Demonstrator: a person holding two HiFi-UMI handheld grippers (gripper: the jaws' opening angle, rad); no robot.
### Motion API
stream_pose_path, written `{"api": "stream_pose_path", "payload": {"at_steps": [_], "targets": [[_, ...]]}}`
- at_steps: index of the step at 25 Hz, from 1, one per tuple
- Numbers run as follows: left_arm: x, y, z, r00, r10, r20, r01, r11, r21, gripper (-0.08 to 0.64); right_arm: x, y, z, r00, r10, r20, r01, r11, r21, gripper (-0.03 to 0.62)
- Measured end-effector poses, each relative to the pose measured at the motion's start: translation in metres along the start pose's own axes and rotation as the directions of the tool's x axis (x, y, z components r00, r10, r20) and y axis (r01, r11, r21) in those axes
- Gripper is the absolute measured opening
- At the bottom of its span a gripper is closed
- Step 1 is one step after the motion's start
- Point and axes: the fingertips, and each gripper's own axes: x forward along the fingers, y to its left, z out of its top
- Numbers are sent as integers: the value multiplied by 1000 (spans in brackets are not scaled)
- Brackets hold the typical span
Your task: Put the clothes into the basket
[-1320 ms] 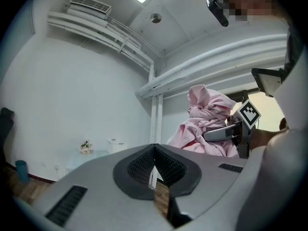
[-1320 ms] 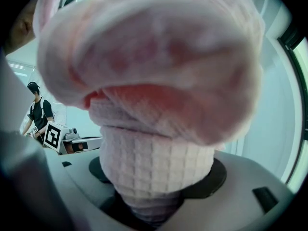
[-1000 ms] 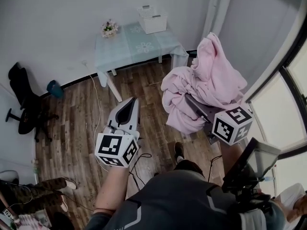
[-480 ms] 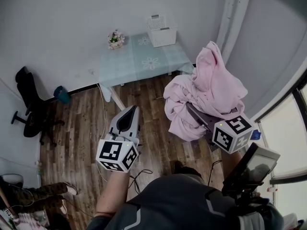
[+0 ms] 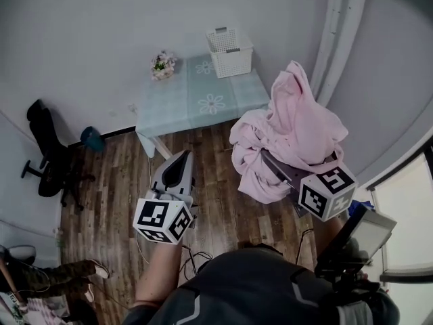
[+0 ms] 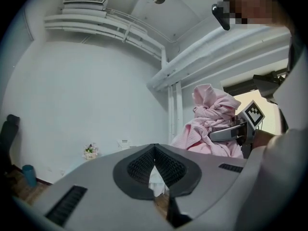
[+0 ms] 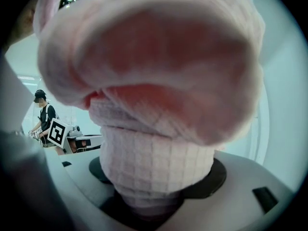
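Note:
A bulky pink garment (image 5: pixel 291 137) hangs bunched over my right gripper (image 5: pixel 269 158), which is shut on it; its fingers are buried in the cloth. In the right gripper view the pink waffle-weave fabric (image 7: pixel 159 105) fills the frame and sits clamped between the jaws (image 7: pixel 154 198). The white basket (image 5: pixel 230 51) stands on the far right corner of the pale blue table (image 5: pixel 196 103), ahead of both grippers. At the left, my left gripper (image 5: pixel 180 160) is held level over the floor, shut, with nothing in it (image 6: pixel 154 147).
A small flower pot (image 5: pixel 162 65) sits on the table beside the basket. A black office chair (image 5: pixel 47 161) and a blue object (image 5: pixel 93 139) stand at the left wall. Another person's legs (image 5: pixel 54 276) are at the bottom left. Cables trail over the wood floor (image 5: pixel 223 202).
Both grippers and the view have moved across the room toward the table, which now looks nearer. The pink garment stays clamped in the right gripper.

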Motion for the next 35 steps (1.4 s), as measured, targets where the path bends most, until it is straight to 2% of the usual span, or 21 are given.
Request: {"api": "stream_pose_path", "payload": {"at_steps": [4,8,15,25,32,35], "targets": [[22,5,0,1000,25,-3,-25,1000,11,9,15,-24,5,1000,11,11,-11,1000,-4,347],[52,27,-1,999,30,-21,-30,999,16,9,52,-43,6,1000,25,2,-25,1000,19,347],[82,66,-3,1000,23,13,-22,1000,-11,9,95,-60,8,1000,2,2,-2,1000,26,347],[163,167,13,999,-44,11,44,999,-24,9,206,-82,38,998,-56,-4,56,998,38,347],[162,169,13,997,-81,16,81,997,-5,9,202,-83,35,995,-99,15,98,994,49,347],[174,187,12,995,-97,19,97,995,2,9,225,-86,36,994,-107,23,105,993,60,347]]}}
